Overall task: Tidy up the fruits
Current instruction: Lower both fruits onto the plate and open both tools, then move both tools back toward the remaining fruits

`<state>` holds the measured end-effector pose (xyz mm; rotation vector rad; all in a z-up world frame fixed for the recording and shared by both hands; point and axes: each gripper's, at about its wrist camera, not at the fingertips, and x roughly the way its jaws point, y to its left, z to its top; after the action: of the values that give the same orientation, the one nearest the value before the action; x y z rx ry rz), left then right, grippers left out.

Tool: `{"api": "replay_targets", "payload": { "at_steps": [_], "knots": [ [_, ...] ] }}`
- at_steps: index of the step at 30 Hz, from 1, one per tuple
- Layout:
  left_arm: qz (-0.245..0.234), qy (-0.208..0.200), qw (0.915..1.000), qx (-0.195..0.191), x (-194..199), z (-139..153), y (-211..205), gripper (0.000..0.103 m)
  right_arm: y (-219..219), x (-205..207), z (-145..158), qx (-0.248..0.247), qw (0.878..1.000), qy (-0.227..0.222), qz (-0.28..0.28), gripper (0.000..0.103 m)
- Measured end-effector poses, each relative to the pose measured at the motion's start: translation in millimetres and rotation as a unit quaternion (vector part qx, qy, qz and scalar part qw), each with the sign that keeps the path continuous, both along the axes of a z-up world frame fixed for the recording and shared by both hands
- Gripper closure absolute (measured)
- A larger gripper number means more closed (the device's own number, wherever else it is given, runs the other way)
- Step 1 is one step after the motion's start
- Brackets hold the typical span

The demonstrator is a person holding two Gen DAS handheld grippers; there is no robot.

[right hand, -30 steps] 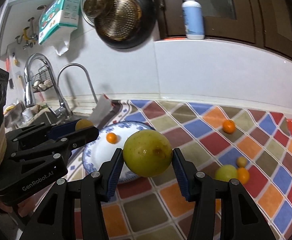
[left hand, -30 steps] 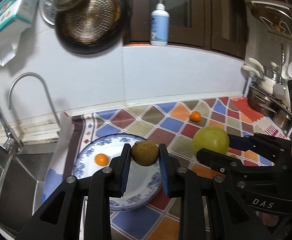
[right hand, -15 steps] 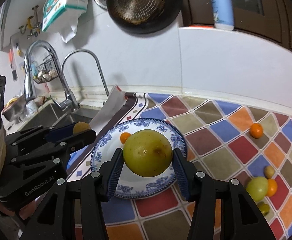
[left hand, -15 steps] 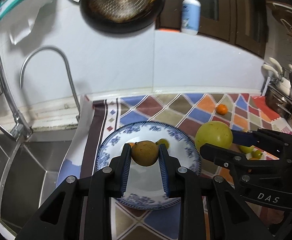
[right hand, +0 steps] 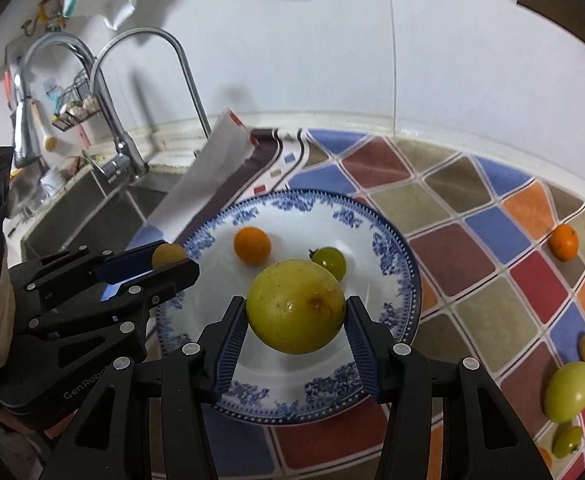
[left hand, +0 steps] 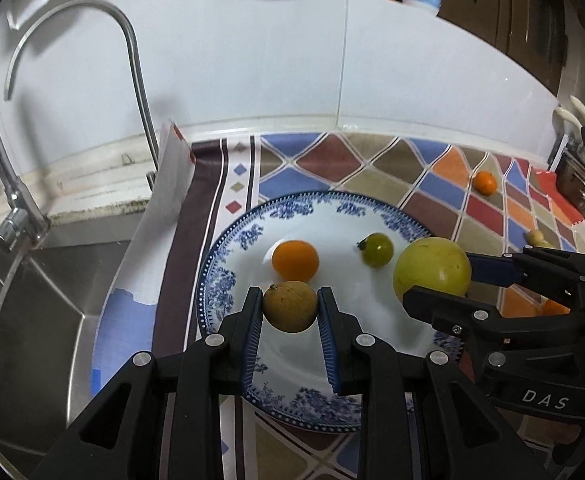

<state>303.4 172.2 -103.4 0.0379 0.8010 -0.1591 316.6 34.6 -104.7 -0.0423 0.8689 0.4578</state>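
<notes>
My left gripper [left hand: 290,307] is shut on a small brownish-yellow fruit [left hand: 289,306] and holds it just above the left part of a blue-and-white plate [left hand: 228,256]. My right gripper [right hand: 295,311] is shut on a large yellow-green fruit [right hand: 295,306] and holds it over the plate [right hand: 396,256]. A small orange [left hand: 295,261] and a small green tomato [left hand: 377,249] lie on the plate. Both grippers show in each other's view, the right gripper [left hand: 448,280] right of the left one, the left gripper [right hand: 160,264] at the plate's left rim.
Loose fruits lie on the coloured patchwork mat: an orange [right hand: 563,241] at the back right, and a green fruit [right hand: 567,391] with several small ones near the right edge. A steel sink [left hand: 24,320] with a curved tap [left hand: 132,60] is to the left. A white wall stands behind.
Both grippers have moved forward and down over the plate with their fruits still held. The plate now fills the middle of both views.
</notes>
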Motion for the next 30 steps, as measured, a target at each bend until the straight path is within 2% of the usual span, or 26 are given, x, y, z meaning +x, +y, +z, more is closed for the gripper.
{"api": "replay_targets", "payload": {
  "at_steps": [6,8,10,12,15,18,24,30],
  "knots": [
    [-0.001,0.016,0.9999,0.003,10.5,-13.2,0.1,0.075,2.1,9.9,-13.9,-0.005,1.0,0.017,-0.001,0.052],
    [-0.001,0.019,0.9998,0.003,12.3,-14.5,0.5,0.069,2.3,13.0,-17.2,-0.005,1.0,0.022,-0.001,0.052],
    [0.005,0.018,0.9998,0.005,12.3,-13.6,1.7,0.056,2.1,15.9,-19.8,-0.006,1.0,0.027,-0.003,0.052],
    [0.01,0.013,0.9998,0.01,9.8,-11.0,3.1,0.055,1.3,17.0,-20.5,-0.006,1.0,0.027,-0.006,0.051],
    [0.015,0.007,0.9998,0.014,3.4,-5.2,4.1,0.051,-1.0,12.7,-12.6,-0.008,1.0,0.006,-0.011,0.042],
    [0.017,-0.006,0.9997,0.018,-6.9,3.9,0.7,0.046,-5.5,2.5,-2.4,-0.019,1.0,-0.017,-0.015,0.042],
    [0.009,-0.033,0.9993,0.014,-32.5,25.5,-17.5,0.043,-23.6,-19.9,17.4,-0.009,0.999,-0.036,-0.028,0.042],
    [-0.001,-0.071,0.9973,0.015,-59.1,50.8,-42.9,0.038,-58.0,-52.2,43.6,-0.001,0.995,-0.075,-0.062,0.038]
  ]
}}
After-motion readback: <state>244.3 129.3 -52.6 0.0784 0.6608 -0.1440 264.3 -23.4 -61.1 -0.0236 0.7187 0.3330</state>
